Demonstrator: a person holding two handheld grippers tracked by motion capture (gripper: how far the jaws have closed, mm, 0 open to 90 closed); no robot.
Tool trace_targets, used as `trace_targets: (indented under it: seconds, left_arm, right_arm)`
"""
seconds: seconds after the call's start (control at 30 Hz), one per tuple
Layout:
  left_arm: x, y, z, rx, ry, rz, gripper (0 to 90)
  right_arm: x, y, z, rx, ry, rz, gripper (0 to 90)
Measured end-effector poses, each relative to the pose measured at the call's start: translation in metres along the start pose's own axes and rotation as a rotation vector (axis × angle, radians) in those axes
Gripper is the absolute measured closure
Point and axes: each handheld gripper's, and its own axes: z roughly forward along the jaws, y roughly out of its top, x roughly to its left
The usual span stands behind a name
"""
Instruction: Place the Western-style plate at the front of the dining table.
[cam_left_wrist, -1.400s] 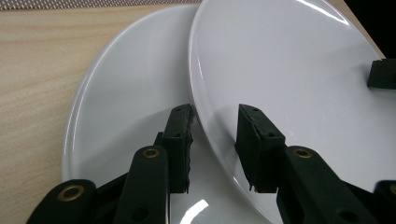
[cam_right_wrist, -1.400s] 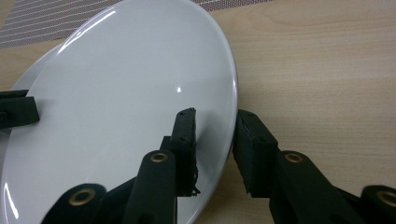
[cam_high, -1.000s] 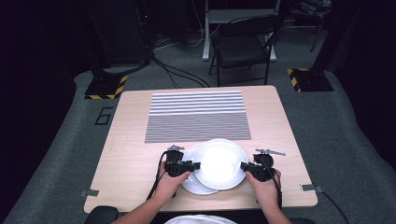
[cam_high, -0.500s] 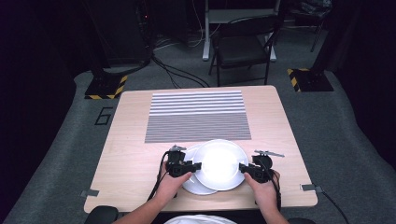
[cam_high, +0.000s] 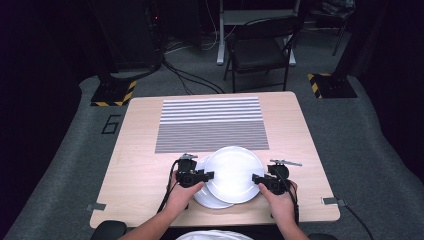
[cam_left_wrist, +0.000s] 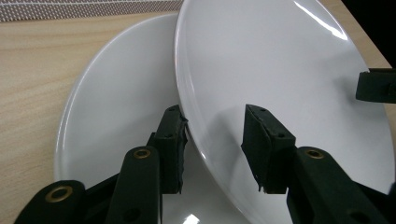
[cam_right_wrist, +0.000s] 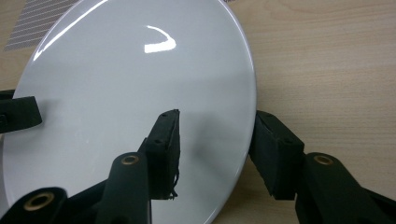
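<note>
Two white plates lie near the table's front edge. The upper plate leans on the lower plate, overlapping its right part. My left gripper straddles the upper plate's left rim, one jaw at the rim's edge and the other held clear above the plate. My right gripper straddles the right rim. Its jaws have just been opening, and a gap shows on each side of the rim between them. Both grippers are open.
A grey striped mat covers the far middle of the wooden table. A folding chair stands on the floor beyond the table, with yellow-and-black stand bases to either side.
Hands and plates keep their places. From above, any spreading of the jaws is too small to make out.
</note>
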Motion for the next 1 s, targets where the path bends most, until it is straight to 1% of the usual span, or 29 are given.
trace_targets:
  seconds: [0.03,0.07,0.1,0.13,0.17,0.23,0.27,0.33,0.4,0.53,0.57,0.6,0.63,0.7,0.77,0.9,0.97,1.0]
  left_arm:
    - [0.000,0.001,-0.001,-0.002,-0.001,-0.001,59.0]
    - [0.001,0.002,-0.002,-0.006,0.000,-0.001,58.9]
    - [0.001,0.003,-0.002,-0.008,0.002,-0.006,58.7]
    - [0.002,0.004,-0.003,-0.009,0.000,-0.002,58.5]
    - [0.002,0.005,-0.003,-0.015,-0.002,-0.010,58.5]
    - [0.002,0.006,-0.005,-0.016,-0.002,-0.010,58.5]
    - [0.003,0.007,-0.005,-0.022,0.003,-0.007,58.5]
    - [0.003,0.008,-0.005,-0.022,0.006,-0.004,58.5]
    - [0.004,0.009,-0.005,-0.017,0.014,-0.005,58.5]
    - [0.008,0.011,-0.006,-0.021,0.025,-0.014,58.3]
    - [0.008,0.011,-0.007,-0.026,0.027,-0.022,58.3]
    - [0.009,0.011,-0.007,-0.025,0.027,-0.020,58.3]
    - [0.010,0.012,-0.008,-0.028,0.029,-0.025,58.3]
    - [0.012,0.014,-0.008,-0.030,0.036,-0.021,58.3]
    - [0.013,0.015,-0.009,-0.036,0.040,-0.025,58.3]
    - [0.014,0.020,-0.011,-0.044,0.054,-0.017,58.1]
    - [0.015,0.023,-0.012,-0.052,0.054,-0.026,57.8]
    - [0.016,0.024,-0.012,-0.057,0.058,-0.029,57.7]
  right_arm:
    - [0.001,0.001,0.000,0.004,0.002,0.013,53.3]
    - [0.001,0.001,0.000,0.003,0.010,0.001,53.3]
    - [0.002,0.002,0.000,0.007,0.012,0.002,53.2]
    - [0.002,0.003,0.000,0.006,0.011,-0.003,53.2]
    - [0.003,0.003,0.000,0.012,0.012,-0.002,53.3]
    - [0.003,0.005,0.001,0.013,0.018,0.007,53.2]
    - [0.003,0.006,0.001,0.014,0.018,0.004,53.3]
    - [0.004,0.007,0.002,0.018,0.021,0.010,53.3]
    - [0.005,0.008,0.002,0.020,0.021,0.006,53.3]
    - [0.010,0.012,0.003,0.008,0.022,-0.002,53.3]
    - [0.011,0.013,0.003,0.008,0.025,0.012,53.3]
    - [0.011,0.014,0.004,0.003,0.031,0.001,53.3]
    - [0.012,0.014,0.004,0.008,0.032,0.008,53.3]
    - [0.014,0.016,0.005,0.003,0.032,-0.001,53.3]
    - [0.016,0.018,0.006,0.001,0.036,0.000,53.3]
    - [0.019,0.022,0.008,-0.006,0.037,-0.008,53.3]
    - [0.021,0.023,0.010,-0.003,0.032,-0.005,53.3]
    - [0.021,0.024,0.011,-0.003,0.034,-0.016,53.3]
